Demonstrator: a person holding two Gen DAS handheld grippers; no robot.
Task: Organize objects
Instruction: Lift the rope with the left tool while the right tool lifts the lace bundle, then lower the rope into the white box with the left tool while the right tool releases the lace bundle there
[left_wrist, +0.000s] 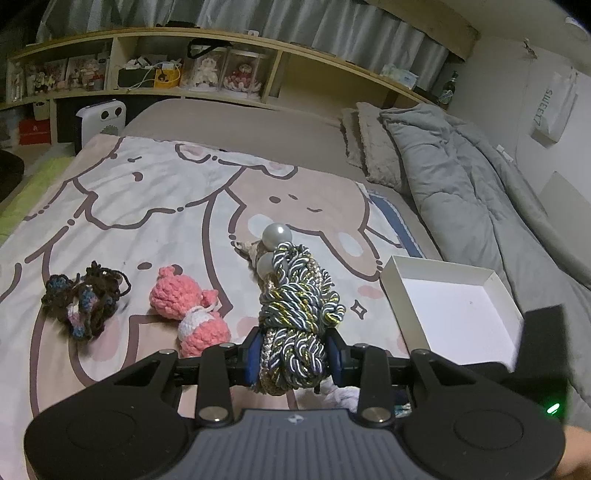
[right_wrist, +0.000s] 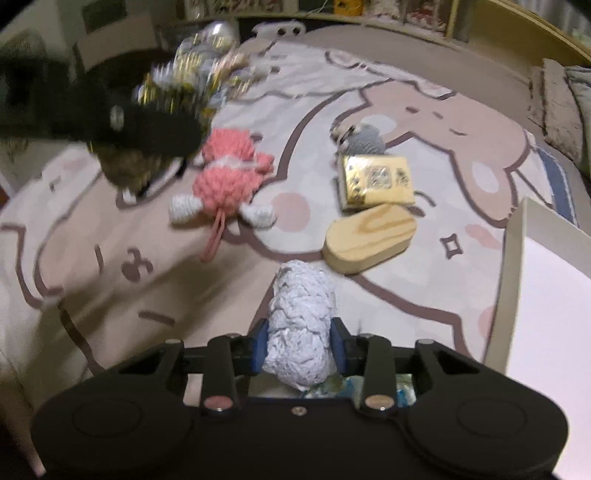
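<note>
My left gripper (left_wrist: 292, 356) is shut on a grey, white and gold twisted cord bundle (left_wrist: 299, 310) with two pearl beads (left_wrist: 276, 235), held above the bed. In the right wrist view that bundle (right_wrist: 192, 74) and the left gripper appear blurred at upper left. My right gripper (right_wrist: 300, 349) is shut on a white crocheted piece (right_wrist: 301, 325). A white open box (left_wrist: 458, 302) lies to the right, empty; its wall shows in the right wrist view (right_wrist: 513, 280). A pink crocheted toy (left_wrist: 188, 314) (right_wrist: 231, 177) and a dark brown yarn tangle (left_wrist: 85, 299) lie on the blanket.
A cartoon-print blanket (left_wrist: 147, 206) covers the bed. A gold packet (right_wrist: 376, 179), an oval wooden block (right_wrist: 369, 238) and a grey yarn ball (right_wrist: 364, 142) lie ahead of the right gripper. Grey duvet (left_wrist: 461, 184), pillows and shelves (left_wrist: 147, 74) border the bed.
</note>
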